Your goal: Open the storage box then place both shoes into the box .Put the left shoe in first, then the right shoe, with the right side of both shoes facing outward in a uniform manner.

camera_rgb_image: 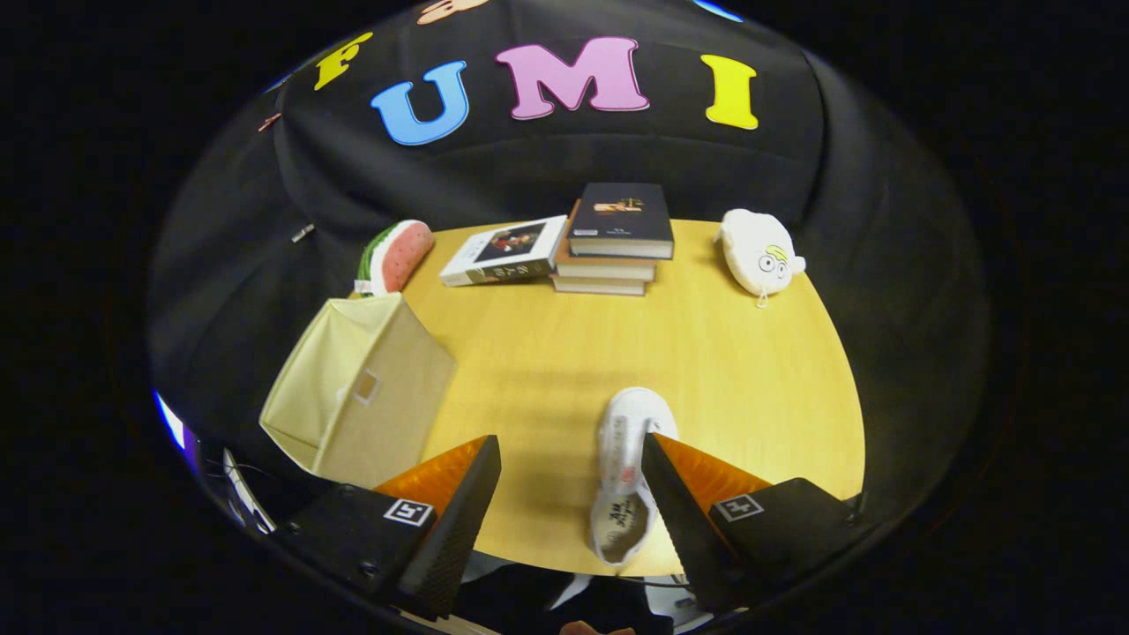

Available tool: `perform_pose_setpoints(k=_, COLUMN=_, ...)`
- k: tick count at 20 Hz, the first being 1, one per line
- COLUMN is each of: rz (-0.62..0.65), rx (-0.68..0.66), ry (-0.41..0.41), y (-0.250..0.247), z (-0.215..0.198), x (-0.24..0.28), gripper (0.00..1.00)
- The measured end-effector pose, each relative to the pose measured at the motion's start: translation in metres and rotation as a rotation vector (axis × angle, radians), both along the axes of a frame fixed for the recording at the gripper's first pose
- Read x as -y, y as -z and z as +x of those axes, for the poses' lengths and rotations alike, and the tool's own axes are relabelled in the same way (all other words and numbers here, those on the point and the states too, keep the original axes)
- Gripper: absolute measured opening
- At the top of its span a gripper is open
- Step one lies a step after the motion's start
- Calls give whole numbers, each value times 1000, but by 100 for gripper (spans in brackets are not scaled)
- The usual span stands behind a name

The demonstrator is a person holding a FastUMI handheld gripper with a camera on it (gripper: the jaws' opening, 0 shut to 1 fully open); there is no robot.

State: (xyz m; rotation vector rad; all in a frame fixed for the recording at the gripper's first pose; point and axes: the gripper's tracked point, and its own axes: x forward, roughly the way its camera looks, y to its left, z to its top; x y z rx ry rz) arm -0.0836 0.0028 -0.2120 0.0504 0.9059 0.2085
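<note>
we look along the hand-held gripper (569, 494), its two black fingers with orange sides spread wide apart and pressing on nothing, above a round, pale yellow wooden bench (706, 353). a small white canvas shoe with printed markings (624, 476) lies on the bench between the fingers, close against the inner edge of the right one, its toe pointing away from us and its open heel end towards the near rim; we cannot tell whether that finger touches it. we see one shoe here. to the left of the left finger, at the bench's left rim, a cream fabric storage box (357, 397) rests tipped on its side, its open mouth turned to the left and a small label pocket on the face turned towards the shoe. just beyond the box, at the far left rim, lies a watermelon-slice plush in red, white and green (395, 256). along the far side of the bench, a white-covered book (504, 250) lies flat beside a stack of books topped by a dark-covered volume (615, 240), the two touching or nearly so. well to the right of the stack, near the far right rim, sits a white round plush with a cartoon face (757, 254).
</note>
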Motion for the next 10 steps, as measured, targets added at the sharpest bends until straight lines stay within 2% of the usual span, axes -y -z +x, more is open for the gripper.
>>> perform_pose_setpoints(k=5, rz=-94, rx=-111, ry=47, y=62, z=-26, x=49, gripper=99)
perform_pose_setpoints(k=10, rz=-134, rx=-210, ry=8, y=108, z=-43, x=54, gripper=99)
